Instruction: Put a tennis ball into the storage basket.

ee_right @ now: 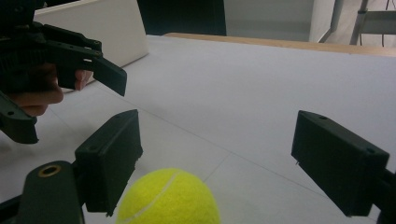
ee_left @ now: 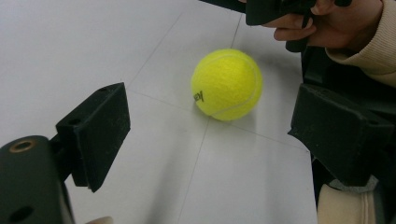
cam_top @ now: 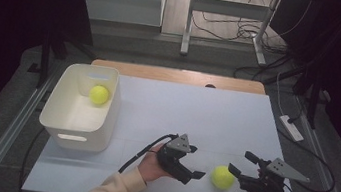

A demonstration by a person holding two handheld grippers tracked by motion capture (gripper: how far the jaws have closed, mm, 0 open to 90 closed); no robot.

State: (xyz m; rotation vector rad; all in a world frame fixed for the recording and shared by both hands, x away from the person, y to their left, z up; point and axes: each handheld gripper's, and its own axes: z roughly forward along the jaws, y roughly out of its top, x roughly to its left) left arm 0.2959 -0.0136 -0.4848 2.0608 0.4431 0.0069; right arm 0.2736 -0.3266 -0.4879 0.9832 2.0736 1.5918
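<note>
My tabletop (cam_top: 192,109) is smooth and pale, wooden at its far edge, with a dim room around it. A fuzzy yellow tennis ball (cam_top: 222,177) lies near me between my left claw (cam_top: 188,166) and right claw (cam_top: 244,168), both spread wide, touching neither. A white plastic bin (cam_top: 105,117) far left holds another ball (cam_top: 99,94).

In the right gripper view the bottom edge cuts off the lower half of the tennis ball (ee_right: 168,198). Its print (ee_left: 200,96) in the left gripper view is too small to read.
</note>
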